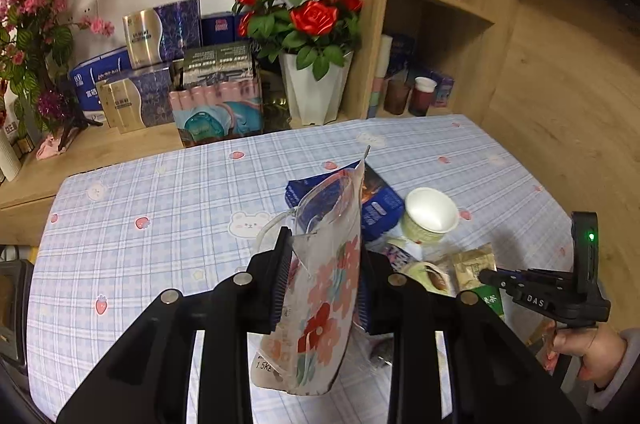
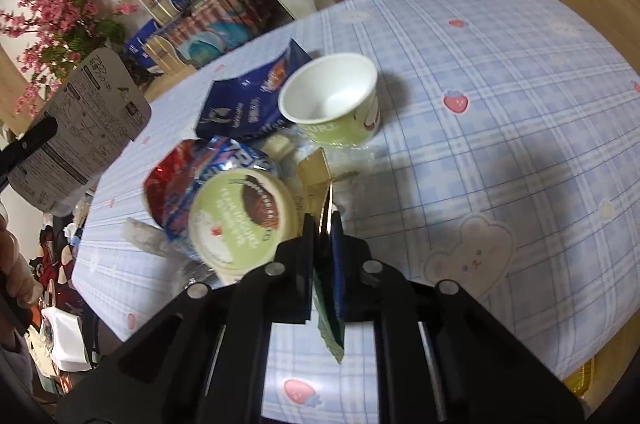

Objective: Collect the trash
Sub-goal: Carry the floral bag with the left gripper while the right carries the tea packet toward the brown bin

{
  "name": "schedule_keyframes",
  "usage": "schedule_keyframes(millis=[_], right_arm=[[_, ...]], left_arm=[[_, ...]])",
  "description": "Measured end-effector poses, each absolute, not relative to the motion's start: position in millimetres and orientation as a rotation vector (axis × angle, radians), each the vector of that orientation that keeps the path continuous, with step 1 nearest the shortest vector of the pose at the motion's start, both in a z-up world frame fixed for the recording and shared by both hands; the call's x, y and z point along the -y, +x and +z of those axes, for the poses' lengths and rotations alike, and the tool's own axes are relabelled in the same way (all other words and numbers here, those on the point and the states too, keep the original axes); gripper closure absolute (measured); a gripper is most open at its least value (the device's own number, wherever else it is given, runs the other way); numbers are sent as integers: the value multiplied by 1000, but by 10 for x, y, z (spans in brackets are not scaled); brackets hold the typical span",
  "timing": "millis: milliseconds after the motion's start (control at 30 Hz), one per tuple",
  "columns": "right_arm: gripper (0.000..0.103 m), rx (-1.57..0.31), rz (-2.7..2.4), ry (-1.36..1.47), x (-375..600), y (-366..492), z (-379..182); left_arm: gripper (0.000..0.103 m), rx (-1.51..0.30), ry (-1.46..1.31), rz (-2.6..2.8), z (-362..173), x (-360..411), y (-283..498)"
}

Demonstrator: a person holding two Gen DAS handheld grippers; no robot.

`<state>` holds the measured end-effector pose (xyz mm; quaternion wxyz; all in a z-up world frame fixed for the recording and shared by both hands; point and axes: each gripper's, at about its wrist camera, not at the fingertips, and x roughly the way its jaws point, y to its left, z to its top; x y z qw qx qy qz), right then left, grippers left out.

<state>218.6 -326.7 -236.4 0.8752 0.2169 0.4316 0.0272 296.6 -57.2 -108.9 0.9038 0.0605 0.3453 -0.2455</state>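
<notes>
My left gripper (image 1: 324, 276) is shut on a clear plastic bag with a flower print (image 1: 324, 308), held upright above the table. The same bag (image 2: 80, 127) shows its printed back at the left of the right wrist view. My right gripper (image 2: 324, 224) is shut on a thin gold and green wrapper (image 2: 318, 175), just over the trash pile. The pile holds a green paper cup (image 2: 332, 103), a blue packet (image 2: 244, 103), a green round lid (image 2: 244, 220) and a red and blue wrapper (image 2: 180, 179). The left wrist view has the right gripper (image 1: 486, 276) by the gold wrapper (image 1: 474, 266).
A blue plaid tablecloth (image 1: 160, 203) covers the table. Behind it stand a white pot of red roses (image 1: 312, 91), stacked boxes (image 1: 216, 103) and a wooden shelf with cups (image 1: 420, 95). A hand (image 1: 592, 356) grips the right tool's handle.
</notes>
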Motion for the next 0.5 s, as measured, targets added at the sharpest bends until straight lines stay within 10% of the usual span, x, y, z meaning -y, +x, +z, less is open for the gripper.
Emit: schedule_keyframes(millis=[500], right_arm=[[93,-778,117,427,3098,1628,-1729]], left_arm=[[75,-701,11,-535,-950,427,1991]])
